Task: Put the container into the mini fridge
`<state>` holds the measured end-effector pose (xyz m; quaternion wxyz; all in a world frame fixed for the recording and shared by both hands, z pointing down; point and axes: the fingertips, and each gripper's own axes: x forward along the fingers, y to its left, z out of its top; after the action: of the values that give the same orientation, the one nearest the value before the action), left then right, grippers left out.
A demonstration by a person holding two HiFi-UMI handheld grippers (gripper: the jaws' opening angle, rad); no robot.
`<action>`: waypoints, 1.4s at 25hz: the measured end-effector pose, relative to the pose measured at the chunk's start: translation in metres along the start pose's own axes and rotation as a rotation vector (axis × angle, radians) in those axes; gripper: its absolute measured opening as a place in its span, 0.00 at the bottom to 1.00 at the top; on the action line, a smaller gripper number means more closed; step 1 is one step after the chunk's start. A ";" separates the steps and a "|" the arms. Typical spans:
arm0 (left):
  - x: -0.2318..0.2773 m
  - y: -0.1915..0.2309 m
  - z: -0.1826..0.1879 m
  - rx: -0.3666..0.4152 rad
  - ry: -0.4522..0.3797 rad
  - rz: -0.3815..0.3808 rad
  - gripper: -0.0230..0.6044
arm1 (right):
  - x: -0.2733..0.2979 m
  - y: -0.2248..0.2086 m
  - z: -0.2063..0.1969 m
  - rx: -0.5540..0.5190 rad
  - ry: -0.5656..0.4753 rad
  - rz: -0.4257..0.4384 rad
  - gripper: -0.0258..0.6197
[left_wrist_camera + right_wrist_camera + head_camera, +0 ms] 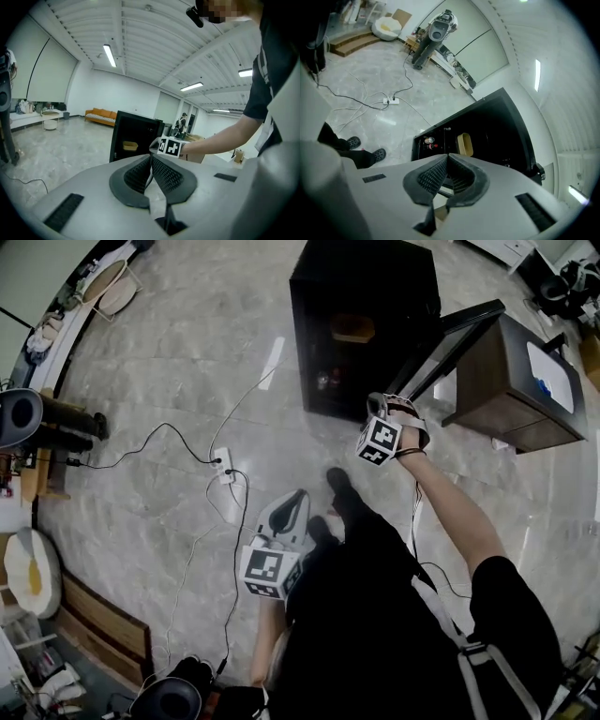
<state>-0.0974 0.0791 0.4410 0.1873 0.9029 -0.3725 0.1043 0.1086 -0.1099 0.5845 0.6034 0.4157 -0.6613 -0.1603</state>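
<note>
Head view shows the tan plastic container (352,329) sitting on a shelf inside the black mini fridge (323,277), whose door (464,329) is swung open to the right. The right gripper (378,402) hangs just before the opening, its fingers (431,176) pressed together on nothing. The left gripper (298,501), likewise closed and empty, is well back. The door lies just right of the right gripper, so that hand looks better placed to shut it.

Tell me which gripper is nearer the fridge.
The right gripper, up at the open black fridge; the left gripper hangs back beside the person's legs.
</note>
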 end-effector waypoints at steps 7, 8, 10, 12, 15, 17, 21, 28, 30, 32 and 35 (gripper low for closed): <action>0.006 -0.017 0.011 0.049 -0.006 -0.079 0.10 | -0.094 -0.012 0.006 0.102 -0.081 0.036 0.07; 0.007 -0.019 0.014 0.057 -0.016 -0.086 0.10 | -0.107 -0.013 0.005 0.151 -0.091 0.041 0.07; 0.008 -0.021 0.019 0.063 -0.032 -0.090 0.10 | -0.131 -0.015 0.007 0.286 -0.138 0.065 0.07; 0.011 -0.023 0.022 0.061 -0.035 -0.096 0.10 | -0.156 -0.012 0.016 0.437 -0.233 0.129 0.07; 0.018 -0.028 0.027 0.072 -0.034 -0.109 0.10 | -0.192 -0.004 0.035 0.617 -0.423 0.255 0.07; 0.022 -0.032 0.032 0.088 -0.036 -0.119 0.10 | -0.211 -0.005 0.041 0.708 -0.509 0.287 0.07; 0.024 -0.042 0.039 0.094 -0.053 -0.130 0.10 | -0.242 -0.008 0.038 0.879 -0.623 0.298 0.07; 0.020 -0.043 0.035 0.081 -0.053 -0.123 0.10 | -0.284 -0.014 0.042 1.159 -0.846 0.360 0.07; 0.018 -0.044 0.034 0.077 -0.051 -0.116 0.10 | -0.295 -0.006 0.050 1.163 -0.896 0.419 0.07; 0.016 -0.044 0.035 0.076 -0.054 -0.110 0.10 | -0.302 0.004 0.058 1.133 -0.916 0.469 0.07; 0.011 -0.044 0.033 0.072 -0.056 -0.102 0.10 | -0.305 0.014 0.061 1.131 -0.916 0.490 0.07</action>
<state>-0.0570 0.0874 0.4033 0.1494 0.9295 -0.3270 0.0828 0.0248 0.1079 0.3778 -0.0172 0.3949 -0.8998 0.1845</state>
